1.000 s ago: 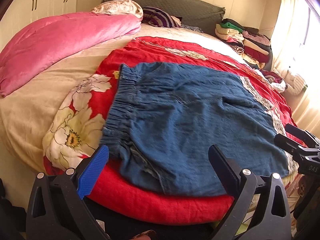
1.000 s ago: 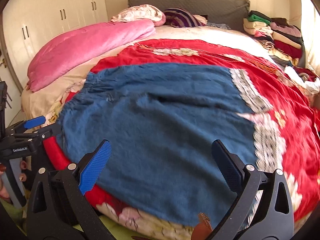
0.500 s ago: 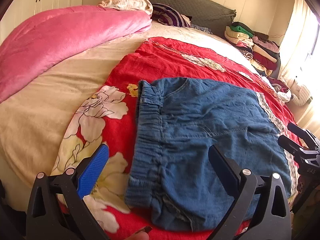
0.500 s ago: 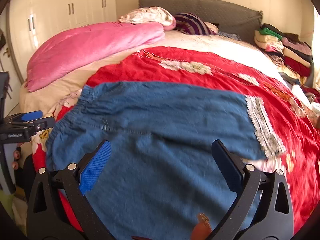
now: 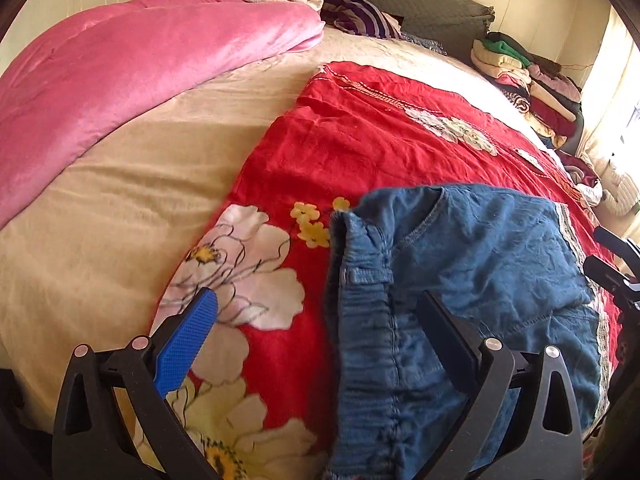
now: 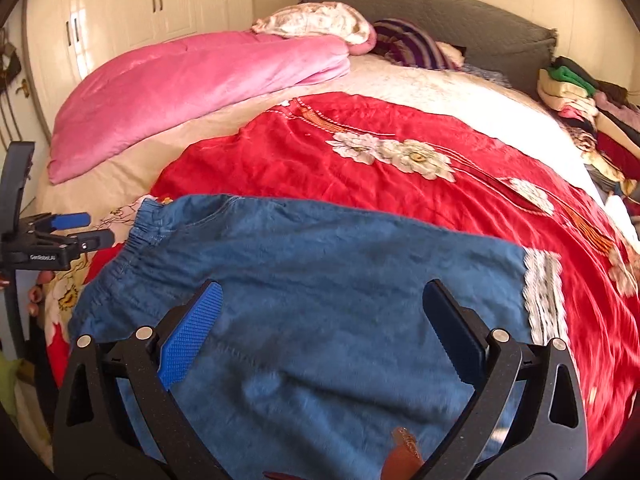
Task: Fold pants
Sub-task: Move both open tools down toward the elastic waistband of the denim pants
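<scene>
Blue denim pants (image 5: 472, 280) lie flat on a red flowered blanket (image 5: 360, 140) on the bed, elastic waistband (image 5: 360, 320) to the left, white lace hem (image 6: 542, 292) to the right. My left gripper (image 5: 316, 320) is open and empty, hovering over the waistband edge and the blanket beside it. My right gripper (image 6: 320, 312) is open and empty above the middle of the pants (image 6: 320, 272). The left gripper also shows at the left edge of the right wrist view (image 6: 68, 232), and the right gripper at the right edge of the left wrist view (image 5: 612, 264).
A pink quilt (image 6: 192, 88) lies along the bed's left side, pillows (image 6: 320, 24) at the grey headboard. Stacked folded clothes (image 5: 528, 84) sit at the far right. White wardrobes (image 6: 120, 20) stand at the left. A beige sheet (image 5: 100, 220) covers the bed's left part.
Both grippers have moved forward over the bed. The left view has swung left, so the waistband now lies between its fingers. Both stay open and empty.
</scene>
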The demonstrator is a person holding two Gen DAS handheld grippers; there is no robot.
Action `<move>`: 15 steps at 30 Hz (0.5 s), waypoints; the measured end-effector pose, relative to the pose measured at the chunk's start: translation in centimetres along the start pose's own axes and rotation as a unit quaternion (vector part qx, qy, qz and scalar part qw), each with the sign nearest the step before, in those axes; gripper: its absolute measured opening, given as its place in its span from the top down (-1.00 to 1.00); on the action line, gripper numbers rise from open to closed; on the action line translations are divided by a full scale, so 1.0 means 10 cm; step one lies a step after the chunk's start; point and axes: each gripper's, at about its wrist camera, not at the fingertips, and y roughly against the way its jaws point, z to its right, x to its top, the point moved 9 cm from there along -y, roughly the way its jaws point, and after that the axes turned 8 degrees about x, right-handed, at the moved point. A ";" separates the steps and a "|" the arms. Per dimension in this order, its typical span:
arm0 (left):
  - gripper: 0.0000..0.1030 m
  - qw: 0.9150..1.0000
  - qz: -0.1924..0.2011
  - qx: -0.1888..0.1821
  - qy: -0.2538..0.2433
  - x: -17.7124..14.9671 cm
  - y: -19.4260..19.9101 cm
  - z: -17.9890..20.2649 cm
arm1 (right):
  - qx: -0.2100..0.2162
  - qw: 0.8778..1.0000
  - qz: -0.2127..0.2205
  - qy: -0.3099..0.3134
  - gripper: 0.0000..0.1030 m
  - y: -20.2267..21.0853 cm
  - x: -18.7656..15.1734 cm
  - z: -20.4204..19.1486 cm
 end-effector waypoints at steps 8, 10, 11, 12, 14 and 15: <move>-0.91 1.000 -0.004 -0.006 -0.009 0.23 -0.29 0.07 | -0.005 0.999 -0.029 0.033 -0.84 -0.40 0.27 0.11; -0.91 1.000 -0.004 -0.009 -0.010 0.26 -0.35 0.08 | -0.003 0.999 -0.038 0.039 -0.84 -0.52 0.31 0.11; -0.90 1.000 -0.003 -0.011 -0.008 0.28 -0.39 0.09 | -0.002 0.998 -0.043 0.041 -0.84 -0.57 0.32 0.11; -0.88 1.000 -0.004 -0.017 -0.008 0.29 -0.43 0.11 | -0.002 0.998 -0.048 0.044 -0.84 -0.63 0.34 0.11; -0.62 0.999 -0.006 -0.031 -0.009 0.29 -0.49 0.16 | -0.005 0.997 -0.051 0.054 -0.84 -0.74 0.37 0.11; -0.21 0.999 -0.008 -0.036 -0.016 0.29 -0.53 0.20 | -0.007 0.997 -0.054 0.060 -0.84 -0.78 0.38 0.11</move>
